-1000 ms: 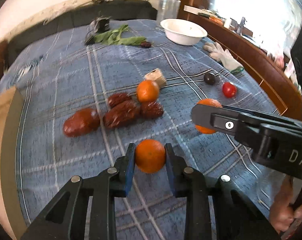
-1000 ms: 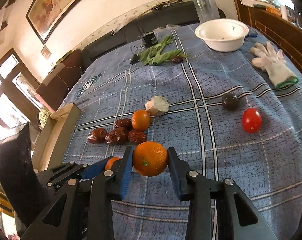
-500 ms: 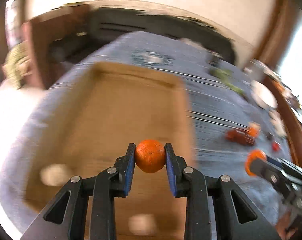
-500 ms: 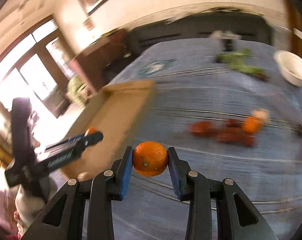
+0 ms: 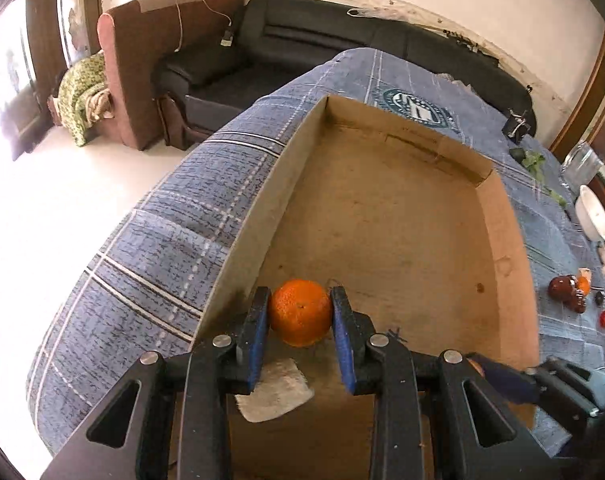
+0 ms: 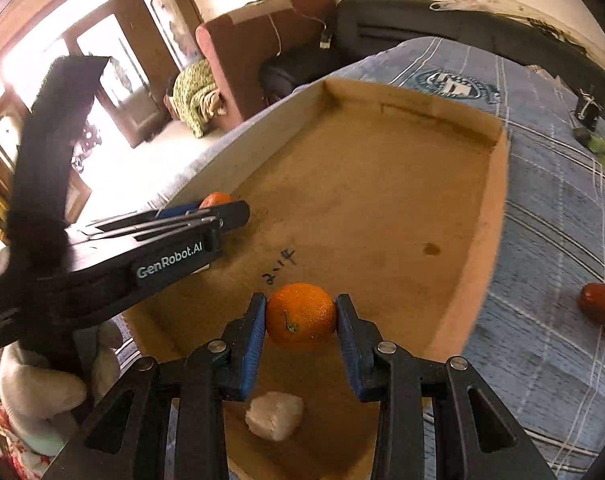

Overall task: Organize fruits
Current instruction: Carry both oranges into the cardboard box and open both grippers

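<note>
My left gripper [image 5: 300, 314] is shut on an orange [image 5: 300, 312] and holds it over the near left part of a shallow cardboard box [image 5: 382, 208]. My right gripper [image 6: 301, 318] is shut on a second orange [image 6: 301, 316] over the near part of the same box [image 6: 382, 184]. In the right wrist view the left gripper [image 6: 222, 208] reaches in from the left with its orange [image 6: 215, 199] partly hidden. The right gripper's tip [image 5: 502, 376] shows at lower right in the left wrist view.
A pale lump [image 6: 274, 420] lies on the box floor below the grippers; it also shows in the left wrist view [image 5: 274, 394]. Dark red fruits, an orange and a tomato [image 5: 570, 296] lie on the blue plaid cloth [image 5: 162, 248] to the right. A white bowl [image 5: 592, 216] stands far right.
Both grippers have swung left from the fruit pile to above the cardboard box, each still holding its orange. The view has steadied from the blur half a second ago.
</note>
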### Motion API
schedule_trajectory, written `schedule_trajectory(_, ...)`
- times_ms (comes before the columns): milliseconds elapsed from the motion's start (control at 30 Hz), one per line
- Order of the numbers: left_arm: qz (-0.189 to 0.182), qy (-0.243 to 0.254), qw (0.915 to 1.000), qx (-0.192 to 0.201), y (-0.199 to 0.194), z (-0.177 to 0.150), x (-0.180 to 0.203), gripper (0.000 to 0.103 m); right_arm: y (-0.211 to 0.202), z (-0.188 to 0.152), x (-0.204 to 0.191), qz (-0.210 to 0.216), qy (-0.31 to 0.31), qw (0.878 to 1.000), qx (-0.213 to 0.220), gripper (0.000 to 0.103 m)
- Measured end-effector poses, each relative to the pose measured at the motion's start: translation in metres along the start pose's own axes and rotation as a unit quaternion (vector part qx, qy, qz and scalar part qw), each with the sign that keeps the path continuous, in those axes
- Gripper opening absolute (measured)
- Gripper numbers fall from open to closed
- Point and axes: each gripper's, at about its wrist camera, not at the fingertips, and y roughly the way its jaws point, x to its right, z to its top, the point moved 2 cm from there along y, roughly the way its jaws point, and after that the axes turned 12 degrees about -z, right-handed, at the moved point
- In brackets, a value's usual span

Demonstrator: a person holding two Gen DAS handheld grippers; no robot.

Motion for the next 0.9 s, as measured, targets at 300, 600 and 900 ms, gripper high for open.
schedule_trajectory(300,-0.025,-0.030,0.9986,0.037,-0.035,-0.004,-0.001,0.054,-0.011,-0.001,-0.014,-0.013,-0.014,1.000,0.023,0.043)
schedule_trajectory(600,-0.041,-0.023,0.9963,0.072,-0.077,-0.010,0.024,0.056,-0.062,-0.017,0.019,-0.013,0.037,0.996,0.077,0.056)
schedule_trajectory(900,-0.078,0.049,0.9930,0.074,-0.103,-0.023,0.096,0.063,-0.119,-0.071,0.103,-0.070,0.117,0.986,0.098,0.067)
